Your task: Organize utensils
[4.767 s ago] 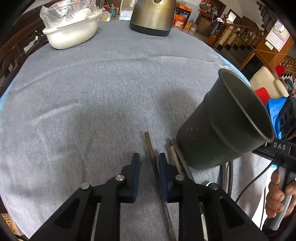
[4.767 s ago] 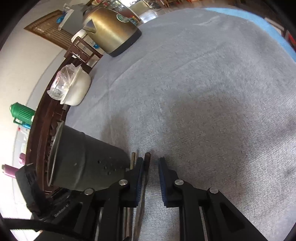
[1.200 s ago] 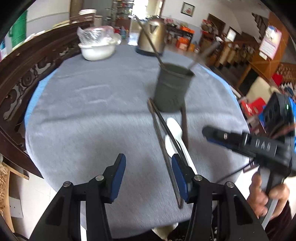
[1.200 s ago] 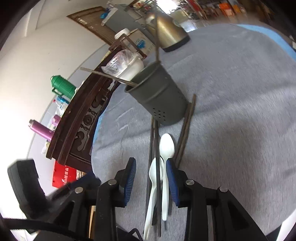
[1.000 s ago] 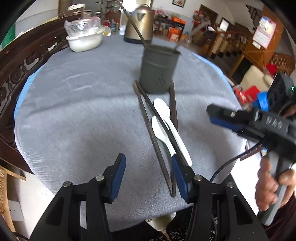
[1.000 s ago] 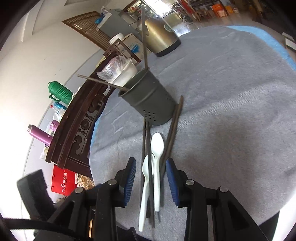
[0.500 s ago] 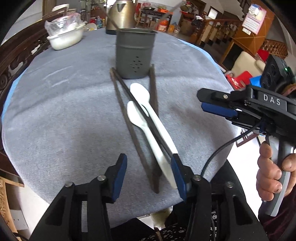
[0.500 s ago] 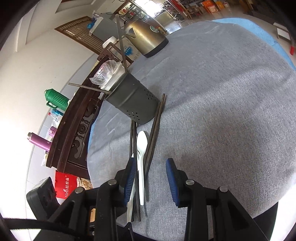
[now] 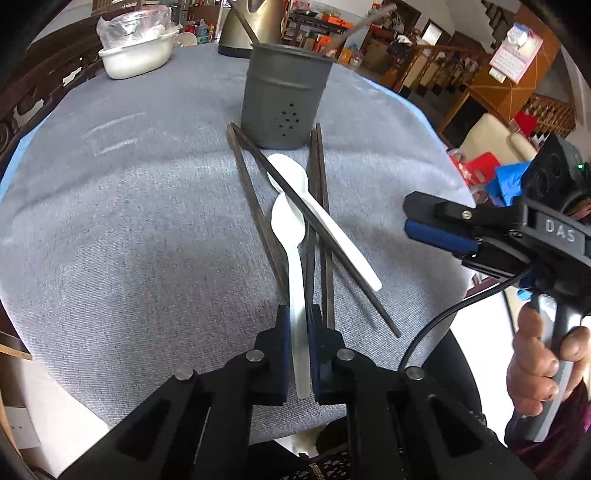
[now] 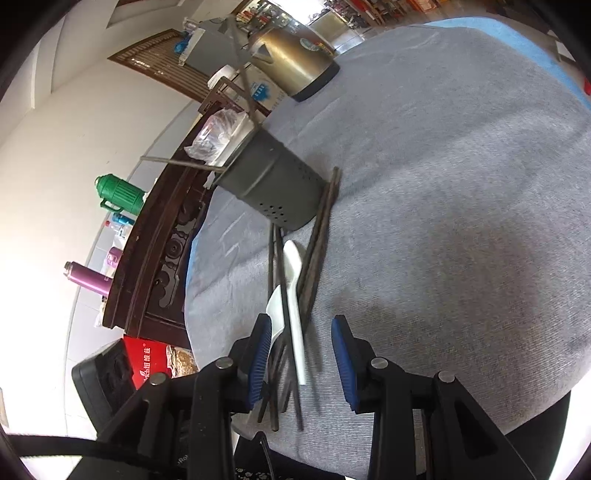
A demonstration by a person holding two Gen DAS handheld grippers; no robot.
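A grey perforated holder [image 9: 284,99] stands upright on the grey cloth with two chopsticks [image 9: 243,18] leaning in it. In front of it lie two white spoons and several dark chopsticks [image 9: 258,221]. My left gripper [image 9: 298,314] is closing on the handle of the nearer spoon [image 9: 288,221], with the pads pressing both sides. A chopstick lies across the farther spoon [image 9: 291,177]. My right gripper [image 9: 410,216] hovers at the right, open and empty. In the right wrist view the right gripper [image 10: 301,325] hangs above the spoon handles [image 10: 297,332], with the holder [image 10: 273,181] beyond.
A metal kettle [image 9: 255,33] and a white bowl [image 9: 136,55] with a plastic bag stand at the far side of the round table. Dark carved wooden furniture [image 10: 162,236] runs along its left. The table's near edge [image 9: 221,417] is just below my left fingers. A hand [image 9: 535,362] holds the right gripper.
The holder, earlier tilted in the air, now stands upright. My left gripper came down toward the utensils and its jaws went from wide apart to closed on the nearer spoon's handle.
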